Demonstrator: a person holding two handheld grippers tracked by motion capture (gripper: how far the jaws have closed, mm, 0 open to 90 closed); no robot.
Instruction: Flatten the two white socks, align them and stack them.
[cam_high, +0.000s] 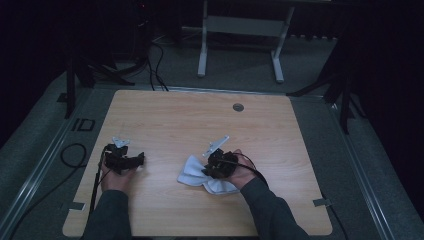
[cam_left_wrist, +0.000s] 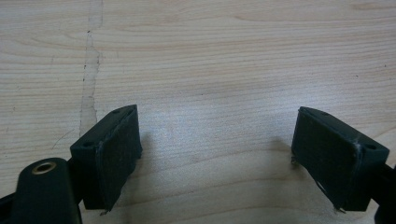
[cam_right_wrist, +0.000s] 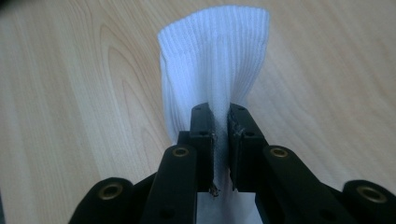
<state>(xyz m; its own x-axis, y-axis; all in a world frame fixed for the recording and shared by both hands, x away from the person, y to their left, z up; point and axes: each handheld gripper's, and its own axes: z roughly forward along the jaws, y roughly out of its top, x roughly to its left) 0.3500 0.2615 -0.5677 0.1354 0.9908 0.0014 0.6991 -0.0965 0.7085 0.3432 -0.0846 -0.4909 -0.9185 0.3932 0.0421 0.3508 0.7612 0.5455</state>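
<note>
Two tools were in our hands at the wooden table (cam_high: 165, 120), one in each. We held the right tool (cam_right_wrist: 219, 122) pinched nearly closed on a white ribbed sock (cam_right_wrist: 219, 51); in the right gripper view its two black jaws stood close together with a fold of the knit fabric squeezed between the pads, and the ribbed cuff fanned out beyond the tips, over the wood grain. From the high view we saw that same sock (cam_high: 192, 172) lying crumpled on the near middle part of the table, partly spread to the left of the right tool (cam_high: 218, 165) and partly tucked under our right hand (cam_high: 239, 172). The sock touched the table along most of its length, and the pinched part sat right at the tool.

We kept the left tool (cam_left_wrist: 217, 149) spread wide with nothing between its jaws; in the left gripper view only bare light wood lay between the two pads, with a faint pale streak running down the surface at the left. In the high view the left tool (cam_high: 122, 159) sat low over the near left part of the table, well apart from the sock, with our left hand (cam_high: 117, 179) behind it and a dark sleeve (cam_high: 107, 215) reaching back to the table's near edge.
</note>
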